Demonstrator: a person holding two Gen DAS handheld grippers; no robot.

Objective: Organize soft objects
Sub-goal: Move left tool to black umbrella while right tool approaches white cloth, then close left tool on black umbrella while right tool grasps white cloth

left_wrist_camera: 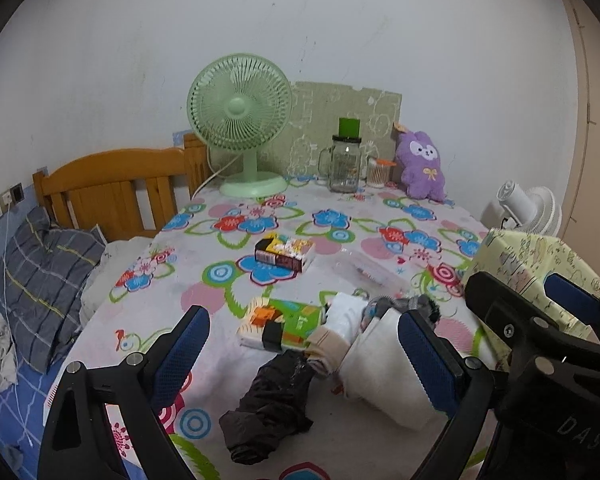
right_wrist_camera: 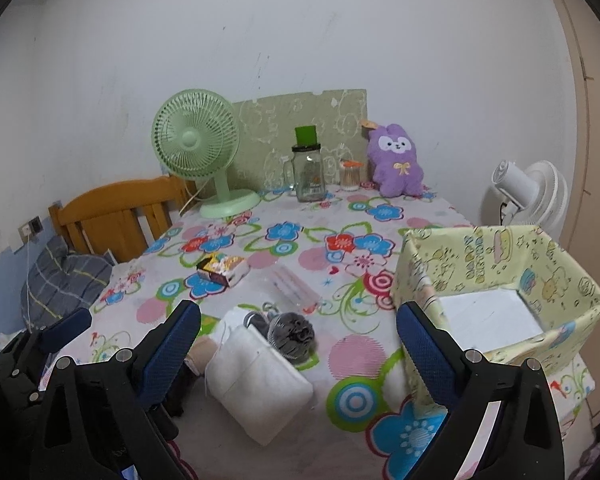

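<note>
- The left claw (left_wrist_camera: 304,354) is spread wide with nothing in its grip, above a crumpled dark cloth (left_wrist_camera: 270,404) near the front edge of the tabletop (left_wrist_camera: 204,248).
- The right claw (right_wrist_camera: 298,350) also stands wide open and empty, over a folded white cloth (right_wrist_camera: 256,380).
- A grey bundle (right_wrist_camera: 292,332) touches the white cloth's far end.
- A pale yellow fabric box (right_wrist_camera: 500,264) stands to the right.
- A purple plush toy (right_wrist_camera: 396,160) sits at the far edge, right of a glass jar (right_wrist_camera: 309,174) and a green fan (right_wrist_camera: 196,140).
</note>
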